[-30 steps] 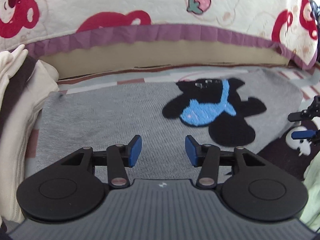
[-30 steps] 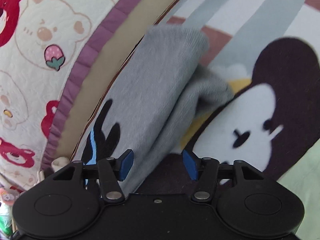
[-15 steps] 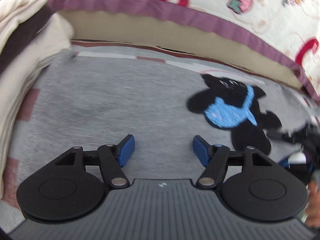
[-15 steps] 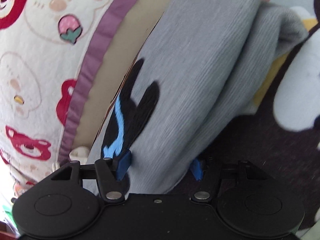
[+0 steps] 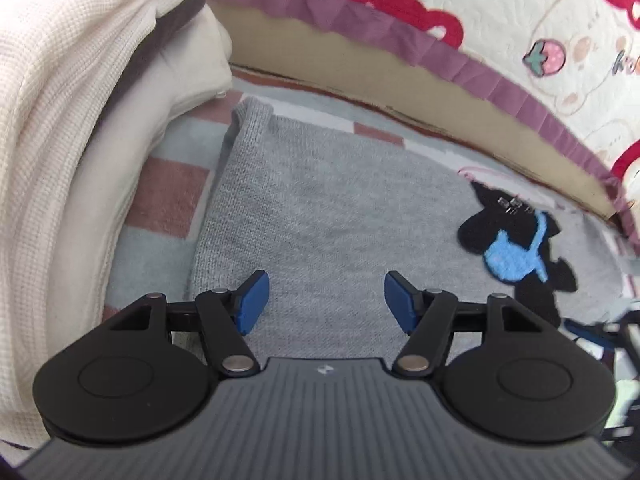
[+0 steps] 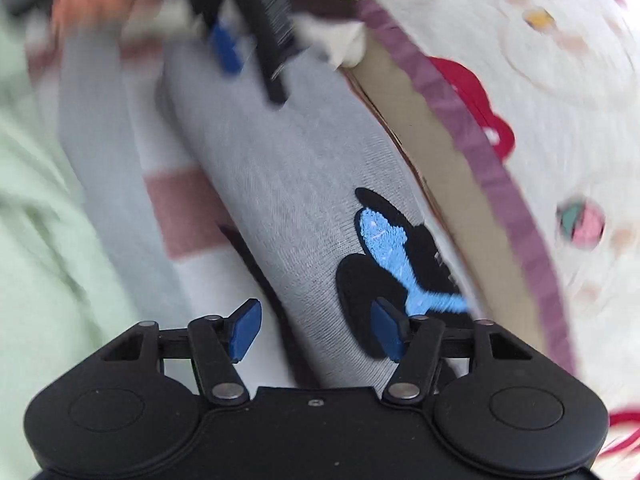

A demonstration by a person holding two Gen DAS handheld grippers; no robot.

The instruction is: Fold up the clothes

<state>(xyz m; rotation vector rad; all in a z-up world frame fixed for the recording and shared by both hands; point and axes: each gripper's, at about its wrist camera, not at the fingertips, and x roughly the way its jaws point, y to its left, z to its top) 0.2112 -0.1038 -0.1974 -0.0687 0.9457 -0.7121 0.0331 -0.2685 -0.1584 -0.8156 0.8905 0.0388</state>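
Home bedroom: cartoon-bear quilt (image 5: 540,20), striped bedsheet (image 5: 160,184), piled clothes (image 5: 60,120).

We count one grey sweater (image 5: 320,200), bearing one black-and-blue patch (image 5: 516,248) at its three o'clock end. Two grippers: the left gripper (image 5: 326,300) and the right gripper (image 6: 316,328), each with two blue pads. One cream pile of clothes (image 5: 80,120) at nine o'clock, perhaps several garments. One quilt (image 5: 520,20) at twelve, one pale green cloth (image 6: 40,240).
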